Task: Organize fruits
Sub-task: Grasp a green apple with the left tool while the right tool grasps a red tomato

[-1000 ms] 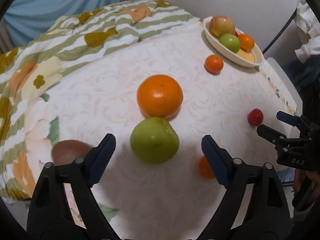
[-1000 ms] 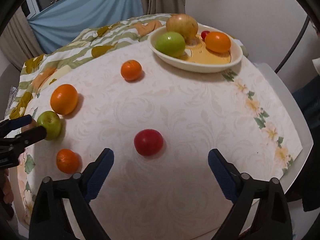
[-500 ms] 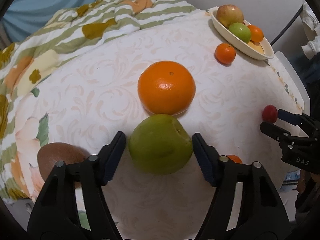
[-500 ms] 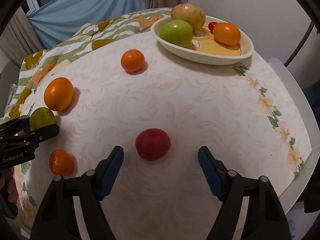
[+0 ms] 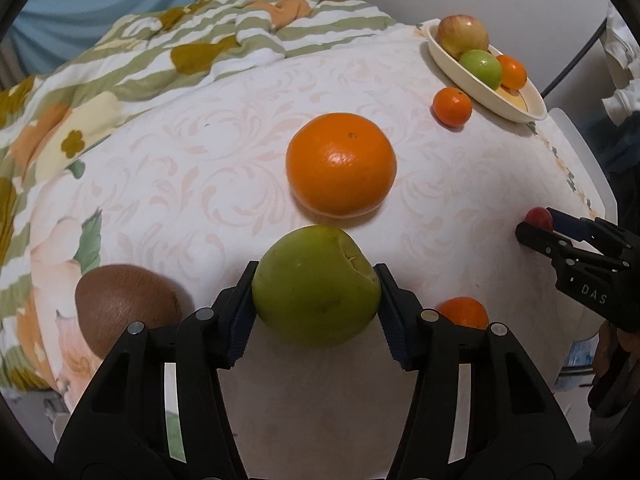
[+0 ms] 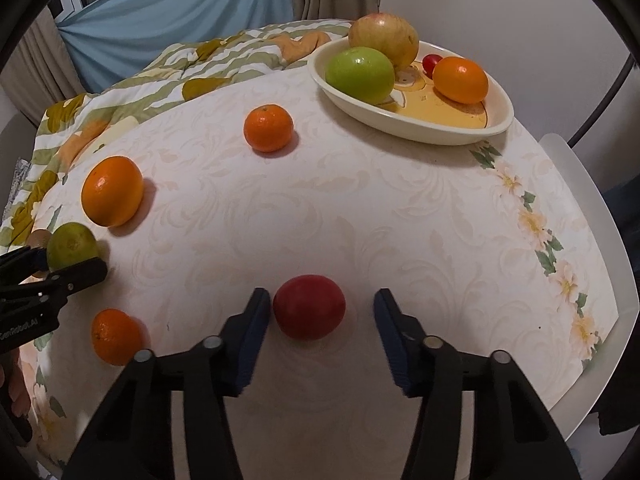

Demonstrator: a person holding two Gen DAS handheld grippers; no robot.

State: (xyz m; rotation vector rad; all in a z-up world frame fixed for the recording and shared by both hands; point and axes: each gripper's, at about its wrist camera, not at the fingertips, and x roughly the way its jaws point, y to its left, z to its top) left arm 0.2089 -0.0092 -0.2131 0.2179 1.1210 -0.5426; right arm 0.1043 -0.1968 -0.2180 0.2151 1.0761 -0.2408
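At this point 4 fruits lay in the dish (image 6: 460, 136) at the tabletop's far edge, your left gripper (image 5: 316, 300) clamped the green apple (image 5: 316, 286), your right gripper (image 6: 316, 312) was closing around the red fruit (image 6: 309, 306), and 4 others waited loose.

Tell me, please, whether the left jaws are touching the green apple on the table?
Touching: in the left wrist view, both pads of the left gripper press against the sides of the green apple.
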